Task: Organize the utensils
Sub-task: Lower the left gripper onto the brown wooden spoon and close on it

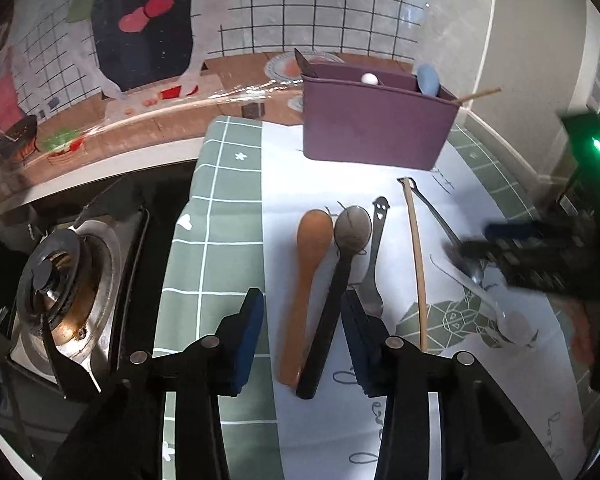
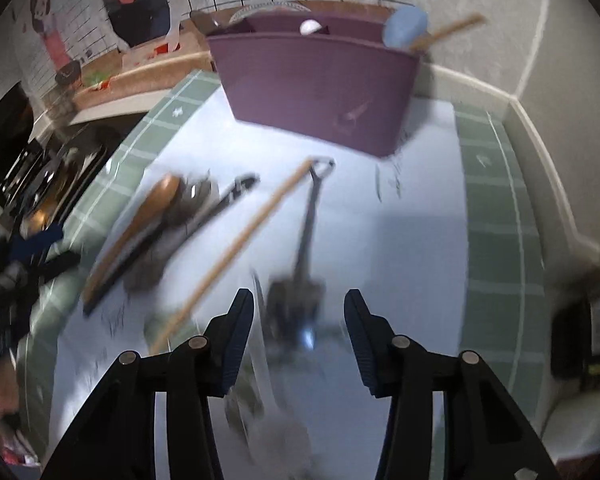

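A purple utensil holder stands at the back of the white mat and holds a few utensils; it also shows in the right wrist view. On the mat lie a wooden spoon, a black-handled grey spoon, a dark smiley-handled spoon, a chopstick, a metal fork and a clear spoon. My left gripper is open, its fingers either side of the wooden and black-handled spoons. My right gripper is open just above the metal fork's head; the view is blurred.
A gas stove burner sits left of the green checked cloth. A tiled wall with a kitchen decal runs behind. The right gripper's body shows at the right of the left wrist view. A wall corner lies right of the holder.
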Available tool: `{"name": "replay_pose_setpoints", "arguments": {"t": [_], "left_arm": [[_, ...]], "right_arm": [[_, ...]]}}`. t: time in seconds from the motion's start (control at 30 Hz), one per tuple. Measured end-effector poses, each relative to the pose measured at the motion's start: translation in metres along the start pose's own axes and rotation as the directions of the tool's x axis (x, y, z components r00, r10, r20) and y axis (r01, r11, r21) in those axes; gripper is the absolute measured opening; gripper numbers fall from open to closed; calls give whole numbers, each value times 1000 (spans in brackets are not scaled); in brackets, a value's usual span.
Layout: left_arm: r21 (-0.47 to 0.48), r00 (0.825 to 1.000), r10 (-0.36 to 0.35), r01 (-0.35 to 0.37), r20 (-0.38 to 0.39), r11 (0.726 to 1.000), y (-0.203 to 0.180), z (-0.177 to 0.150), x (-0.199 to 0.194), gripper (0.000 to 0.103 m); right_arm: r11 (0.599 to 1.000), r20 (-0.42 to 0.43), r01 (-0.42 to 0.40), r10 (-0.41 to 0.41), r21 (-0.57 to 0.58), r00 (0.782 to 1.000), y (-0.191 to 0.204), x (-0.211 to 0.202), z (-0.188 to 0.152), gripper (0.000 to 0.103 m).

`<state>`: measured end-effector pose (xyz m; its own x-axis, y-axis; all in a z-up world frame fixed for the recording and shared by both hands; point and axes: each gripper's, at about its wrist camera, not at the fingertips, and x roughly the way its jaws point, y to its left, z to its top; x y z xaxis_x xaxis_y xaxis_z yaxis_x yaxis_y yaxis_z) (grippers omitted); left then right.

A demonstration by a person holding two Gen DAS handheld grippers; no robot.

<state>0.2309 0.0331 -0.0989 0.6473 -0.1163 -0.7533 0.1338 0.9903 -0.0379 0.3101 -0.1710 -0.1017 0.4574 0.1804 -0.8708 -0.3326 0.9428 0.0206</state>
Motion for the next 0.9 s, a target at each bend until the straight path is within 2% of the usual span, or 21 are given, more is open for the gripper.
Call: {"name": "replay_pose_setpoints", "arguments": {"t": [0.1, 0.27, 0.37, 0.43, 0.57, 0.8, 0.9], "left_arm": [[7, 1000, -14, 14, -9, 1000, 3, -1, -1, 41], [-4, 995, -94, 94, -32, 996, 10, 2, 0, 42], [-15, 990, -131, 130, -61, 991, 10, 22, 12, 42], [-17, 983, -142, 141, -116, 990, 8, 38, 28, 42], [57, 976, -77, 91, -204, 994, 1, 59, 63, 42], [57, 950, -70, 91, -305, 994, 2, 65, 96, 42], [94, 949, -52, 85, -312, 992, -6, 65, 100, 42]], "right_arm": [[1000, 7, 25, -25, -16, 1000, 10, 14, 16, 40], [999, 0, 35, -35, -19, 999, 13, 20, 21, 39], [1000, 2, 28, -28, -10, 1000, 10, 13, 19, 39], [1000, 5, 29, -29, -2, 1000, 7, 9, 17, 39], [1000, 11, 16, -16, 18, 1000, 1, -3, 9, 39], [999, 14, 24, -25, 39, 1000, -13, -16, -3, 40], [998, 12, 26, -26, 53, 1000, -19, -17, -4, 40]]}}
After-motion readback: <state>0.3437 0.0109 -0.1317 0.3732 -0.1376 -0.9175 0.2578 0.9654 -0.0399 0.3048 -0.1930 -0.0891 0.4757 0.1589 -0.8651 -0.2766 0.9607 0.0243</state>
